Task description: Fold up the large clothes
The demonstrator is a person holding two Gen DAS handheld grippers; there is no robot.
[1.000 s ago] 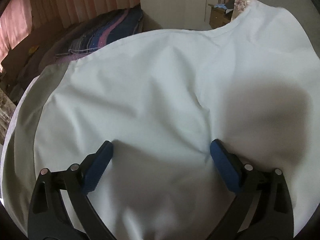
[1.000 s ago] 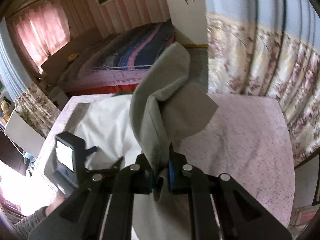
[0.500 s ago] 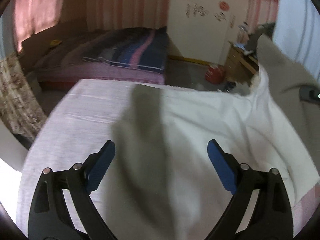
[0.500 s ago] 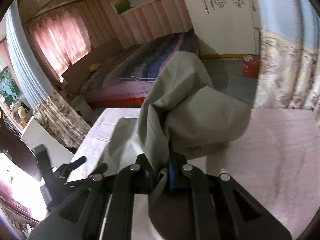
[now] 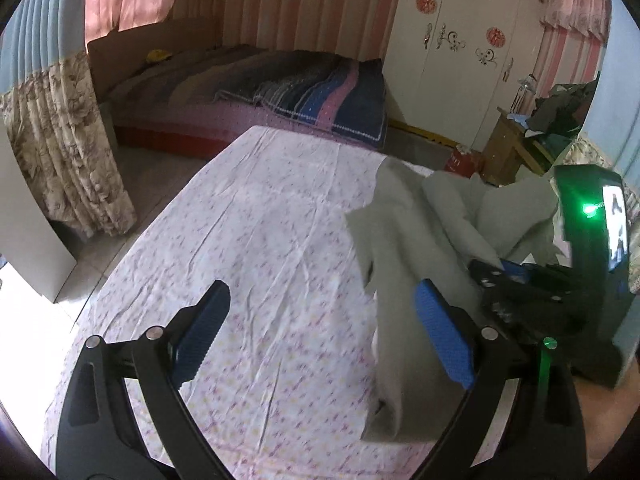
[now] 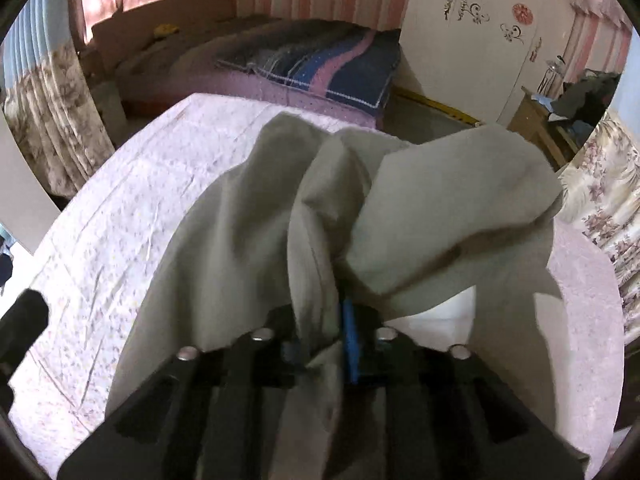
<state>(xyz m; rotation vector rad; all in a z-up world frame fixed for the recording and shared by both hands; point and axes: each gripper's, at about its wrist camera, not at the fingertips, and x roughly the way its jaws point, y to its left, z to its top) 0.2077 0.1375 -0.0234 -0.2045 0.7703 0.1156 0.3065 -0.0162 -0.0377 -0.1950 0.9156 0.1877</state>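
A large pale grey-white garment hangs bunched from my right gripper, which is shut on a fold of it above the table. In the left wrist view the garment drapes down at the right, partly behind my right blue pad. My left gripper is open and empty, held over the table's floral cloth. The right gripper's body with its lit screen shows at the far right of that view. The garment hides the right gripper's fingertips.
The table wears a pink-flowered white cloth. Beyond it are a bed with a striped blanket, a white wardrobe, a cluttered wooden stand and floral curtains.
The garment has been lifted off the table by my right gripper and gathered to the right. My left gripper, earlier over the spread cloth, now hangs over bare tablecloth.
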